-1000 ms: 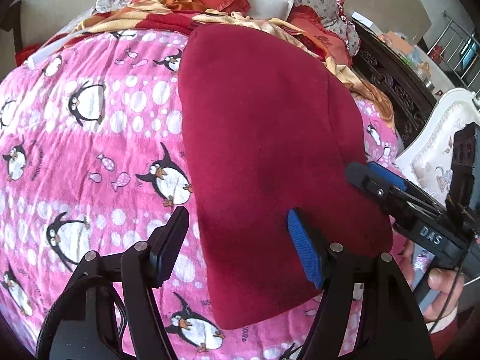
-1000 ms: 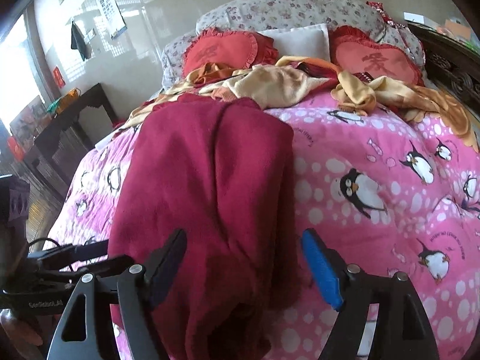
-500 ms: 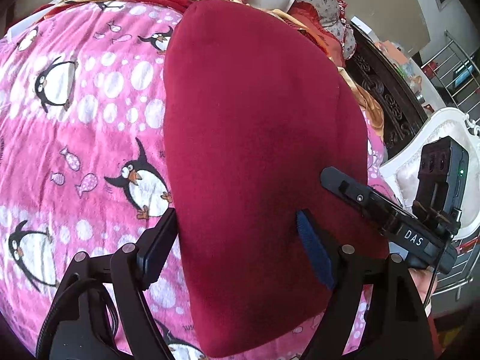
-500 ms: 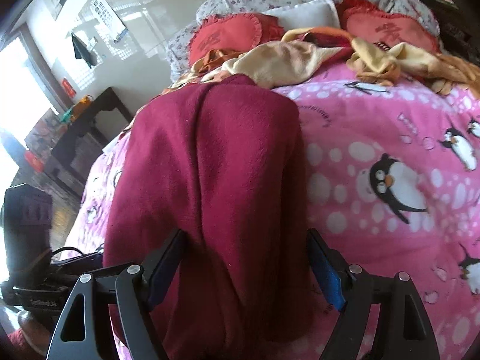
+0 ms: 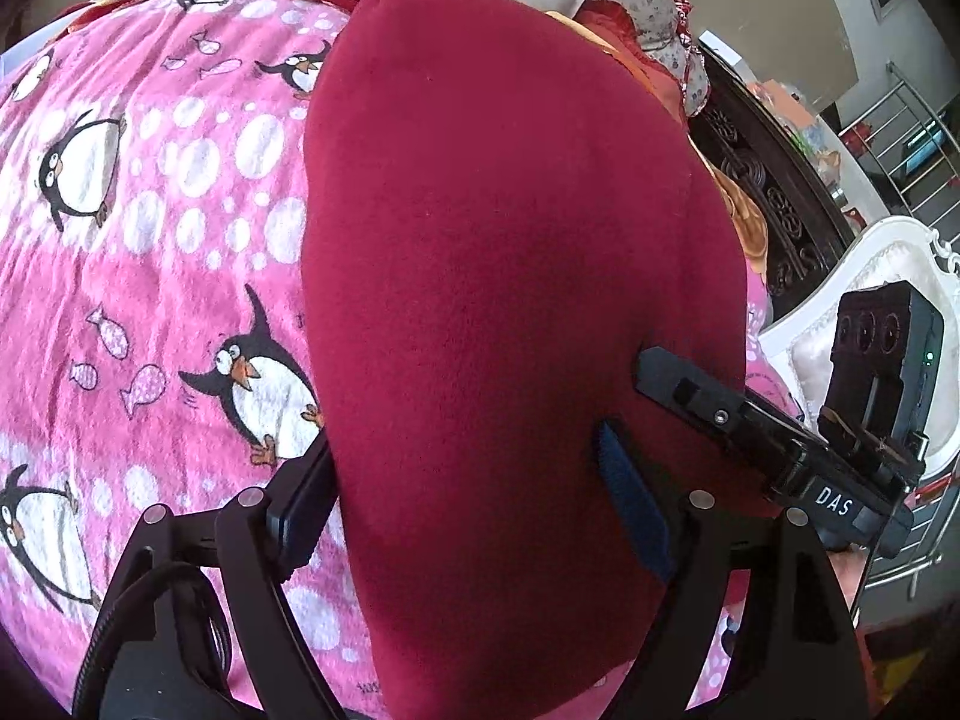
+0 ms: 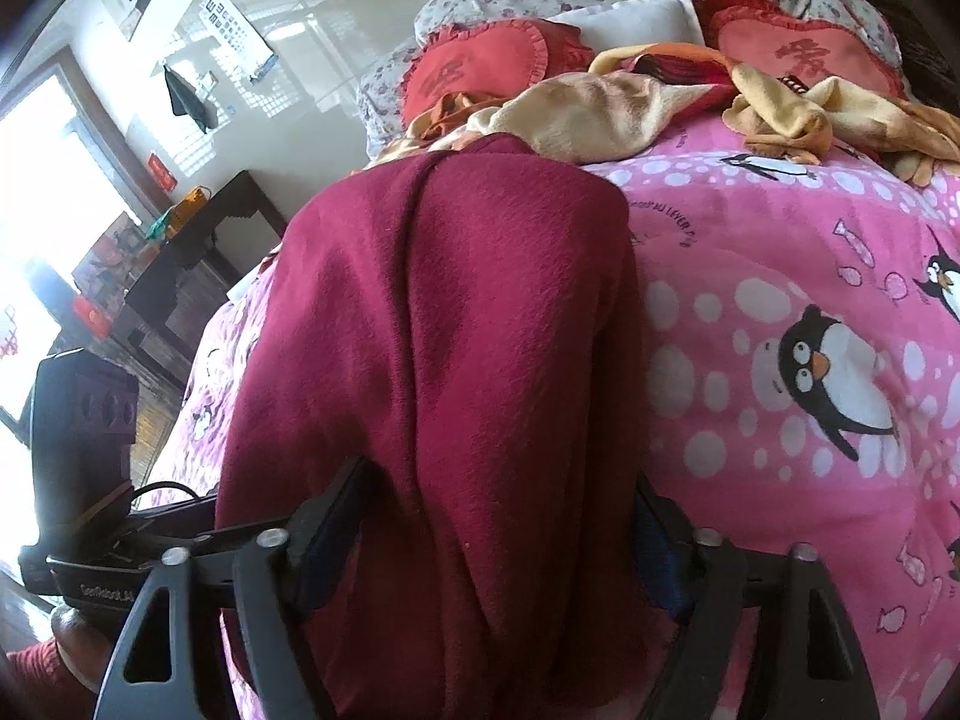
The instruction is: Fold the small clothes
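Observation:
A dark red garment (image 5: 498,276) lies lengthwise on the pink penguin blanket (image 5: 150,228); it also shows in the right wrist view (image 6: 456,360) with a long crease down it. My left gripper (image 5: 462,480) is open, its fingers straddling the near end of the garment, one at its left edge. My right gripper (image 6: 498,516) is open too, with the garment's near end between its fingers. The right gripper's body shows in the left wrist view (image 5: 780,438) at the garment's right edge.
Yellow-orange cloths (image 6: 600,114) and red heart cushions (image 6: 486,66) are piled at the head of the bed. A dark carved bed frame (image 5: 774,192) and a white chair (image 5: 870,300) stand to the right. A dark side table (image 6: 198,252) stands left.
Both grippers have moved forward and down over the near end of the red garment, so the cloth now lies between each pair of open fingers.

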A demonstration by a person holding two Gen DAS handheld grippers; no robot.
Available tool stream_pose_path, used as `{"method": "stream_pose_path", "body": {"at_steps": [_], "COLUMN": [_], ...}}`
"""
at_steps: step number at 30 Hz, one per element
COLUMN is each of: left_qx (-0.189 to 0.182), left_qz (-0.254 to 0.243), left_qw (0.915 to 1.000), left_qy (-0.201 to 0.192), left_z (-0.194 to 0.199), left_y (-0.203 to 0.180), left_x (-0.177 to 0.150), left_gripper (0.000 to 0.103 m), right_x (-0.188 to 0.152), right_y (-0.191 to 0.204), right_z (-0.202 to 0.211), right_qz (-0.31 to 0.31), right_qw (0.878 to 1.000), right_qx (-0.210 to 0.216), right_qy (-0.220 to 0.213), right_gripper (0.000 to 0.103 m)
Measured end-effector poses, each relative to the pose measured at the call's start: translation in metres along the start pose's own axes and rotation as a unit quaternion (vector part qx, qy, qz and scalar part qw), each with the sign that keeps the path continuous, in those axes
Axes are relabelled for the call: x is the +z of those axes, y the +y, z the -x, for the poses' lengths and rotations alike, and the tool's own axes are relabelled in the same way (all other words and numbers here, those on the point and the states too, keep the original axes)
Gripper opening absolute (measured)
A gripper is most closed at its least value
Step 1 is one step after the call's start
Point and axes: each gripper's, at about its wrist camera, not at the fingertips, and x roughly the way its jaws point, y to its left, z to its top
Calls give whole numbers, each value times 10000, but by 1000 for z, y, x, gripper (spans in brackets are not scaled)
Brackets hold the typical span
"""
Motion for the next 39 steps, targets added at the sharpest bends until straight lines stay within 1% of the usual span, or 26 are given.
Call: {"method": "stream_pose_path", "body": {"at_steps": [2,6,7,9,11,12,13,14,17,20,22,26,28,33,39], "left_qx": [-30,-100,-113,-137,-144,-163,-188,-210,-301,-259,-293,-303,-203,4,91], "left_qz": [-25,-87,-89,-108,-139,-143,-140,-133,-159,-315,-382,-449,-474,-465,-364], "left_qw": [10000,9999,9999,9998,9998,9997,9997,9996,9993,9991,9988,9985,9987,9989,9990], "left_qy": [15,-3,-11,-31,-58,-78,-91,-100,-120,-138,-101,-22,12,101,258], "left_z": [-3,-5,-5,-2,2,4,6,9,22,42,57,90,104,125,134], "left_y": [-2,-2,-3,-1,0,0,0,0,0,-3,-2,9,15,28,46], "left_x": [1,2,2,1,0,0,0,0,-2,-6,-10,-23,-31,-54,-87], "left_gripper": [83,81,79,75,65,63,58,54,48,48,48,48,48,48,48], "right_x": [0,-1,0,0,2,2,2,2,3,3,1,-8,-17,-40,-68], "right_y": [0,-2,-3,-1,2,3,6,8,21,37,48,69,83,106,116], "right_z": [1,7,9,13,16,19,22,25,37,48,54,63,64,61,53], "right_qz": [-9,-86,-110,-157,-219,-241,-267,-282,-268,-220,-204,-285,-276,-366,-529], "right_qw": [10000,9999,9999,9997,9995,9994,9992,9991,9983,9981,9978,9954,9947,9934,9919], "right_qx": [2,71,92,158,218,247,278,306,490,552,625,914,987,1080,1096], "right_qy": [-6,-37,-41,-37,-32,-42,-64,-75,-152,-138,-126,-50,15,143,361], "right_gripper": [66,52,48,44,40,39,38,37,36,36,36,36,35,35,35]}}
